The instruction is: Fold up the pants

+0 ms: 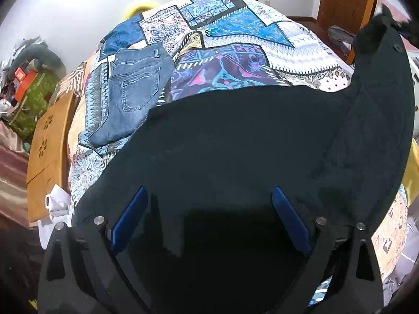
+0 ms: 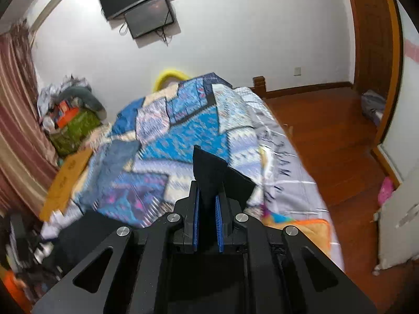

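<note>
Black pants (image 2: 209, 172) pinched between right fingers (image 2: 218, 225), seemingly.

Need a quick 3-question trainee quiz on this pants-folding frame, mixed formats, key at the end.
1. True or false: the left gripper has its fingers shut on the black pants.
2. Multiple choice: what is clamped between the right gripper's fingers? A) a corner of the patterned bedspread B) black fabric C) nothing
3. Fill in: the folded blue jeans lie on the ______.

Key:
1. False. The blue fingers stand wide apart over the black cloth.
2. B. A fold of the black pants sticks up between the shut fingers.
3. Patterned bedspread.
</note>
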Action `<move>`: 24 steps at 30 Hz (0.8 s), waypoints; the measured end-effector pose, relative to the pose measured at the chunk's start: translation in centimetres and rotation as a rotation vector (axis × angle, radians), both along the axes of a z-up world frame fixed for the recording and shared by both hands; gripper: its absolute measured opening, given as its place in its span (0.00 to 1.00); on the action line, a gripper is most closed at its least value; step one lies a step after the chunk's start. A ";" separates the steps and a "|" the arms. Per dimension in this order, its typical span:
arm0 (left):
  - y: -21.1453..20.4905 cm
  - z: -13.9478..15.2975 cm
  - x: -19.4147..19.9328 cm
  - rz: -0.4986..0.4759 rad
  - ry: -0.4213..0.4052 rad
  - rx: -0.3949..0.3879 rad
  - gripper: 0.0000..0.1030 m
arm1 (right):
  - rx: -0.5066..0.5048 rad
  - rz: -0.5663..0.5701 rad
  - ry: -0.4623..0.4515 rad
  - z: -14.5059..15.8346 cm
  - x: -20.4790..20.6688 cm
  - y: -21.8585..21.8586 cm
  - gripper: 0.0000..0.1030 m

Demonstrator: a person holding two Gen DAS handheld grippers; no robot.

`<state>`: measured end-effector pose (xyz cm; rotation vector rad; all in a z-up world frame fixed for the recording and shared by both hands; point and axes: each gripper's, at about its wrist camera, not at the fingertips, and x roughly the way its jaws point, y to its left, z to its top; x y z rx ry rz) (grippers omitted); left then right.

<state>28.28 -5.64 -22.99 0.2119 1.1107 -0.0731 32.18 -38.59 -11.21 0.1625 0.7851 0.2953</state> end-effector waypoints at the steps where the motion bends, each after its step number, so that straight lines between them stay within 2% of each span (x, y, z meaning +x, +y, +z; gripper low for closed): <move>1: -0.2 -0.1 -0.1 0.003 0.007 -0.004 0.94 | -0.017 0.005 0.003 -0.5 -0.4 -0.1 0.09; 4: -0.8 -0.7 -0.6 0.005 0.044 -0.037 0.94 | -0.047 0.002 0.037 -2.7 -1.9 -1.4 0.09; 7: -1.3 -0.8 -1.0 0.015 0.037 -0.026 0.94 | -0.044 -0.013 0.095 -5.5 -3.4 -3.3 0.09; 11: -1.2 -0.9 -1.3 0.039 0.036 -0.050 0.95 | -0.052 -0.037 0.181 -9.3 -5.4 -4.3 0.10; 16: -0.1 -0.9 -2.1 0.072 0.026 -0.082 0.95 | 0.034 -0.116 0.304 -13.8 -7.0 -5.3 0.11; 19: 1.0 -0.6 -2.5 0.095 0.012 -0.077 0.95 | 0.056 -0.147 0.308 -14.1 -8.1 -5.8 0.15; 22: 2.9 0.3 -3.2 0.120 -0.021 -0.077 0.95 | -0.016 -0.149 0.321 -13.1 -8.3 -5.2 0.20; 23: 3.9 0.8 -3.5 0.134 -0.036 -0.081 0.95 | -0.053 -0.148 0.325 -12.9 -8.3 -4.9 0.25; 24: 4.6 1.1 -3.7 0.145 -0.047 -0.088 0.95 | -0.123 -0.158 0.322 -12.1 -8.3 -4.2 0.36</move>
